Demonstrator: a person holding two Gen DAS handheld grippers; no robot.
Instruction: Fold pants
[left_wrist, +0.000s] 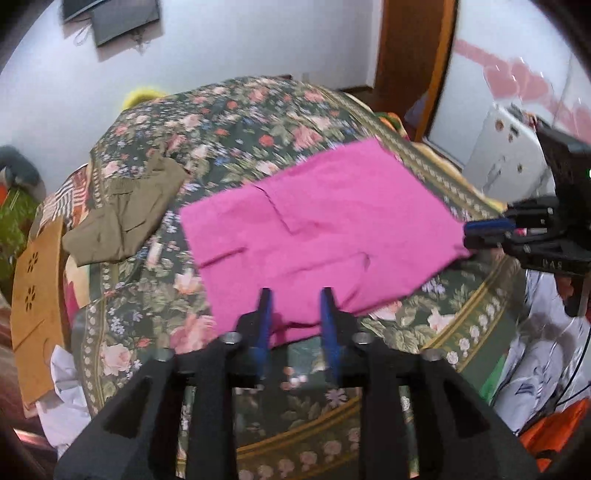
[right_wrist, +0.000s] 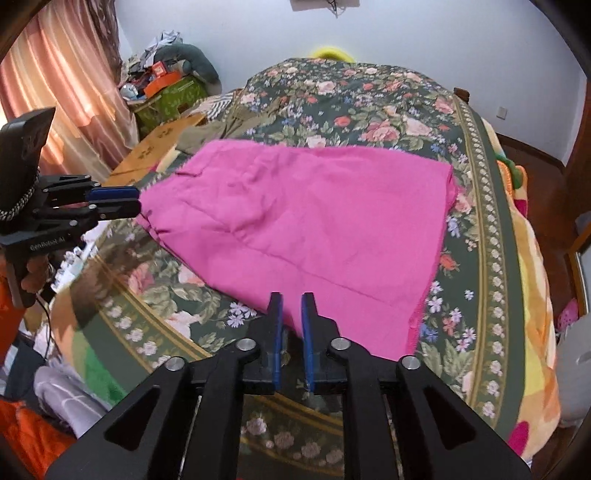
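Presently left tool (left_wrist: 295, 295) parted, nothing between fingers, hovering over near edge of pink pants (left_wrist: 317, 229). Right tool (right_wrist: 291, 301) likewise parted, empty, at pants' near corner. Pants lie flat on floral bedspread (right_wrist: 388, 107), apparently folded once already. Olive garment (left_wrist: 125, 214) beyond pants, toward bed's far side. Judged step: between folds, grips not yet taken. Next move calls for both tools pinching near edge, carrying it across evenly.

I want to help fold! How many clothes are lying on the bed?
2. The pink pants are spread across the flowery bedspread, near both grippers. An olive-green garment lies crumpled to their left, by the bed's edge. More may be hidden.
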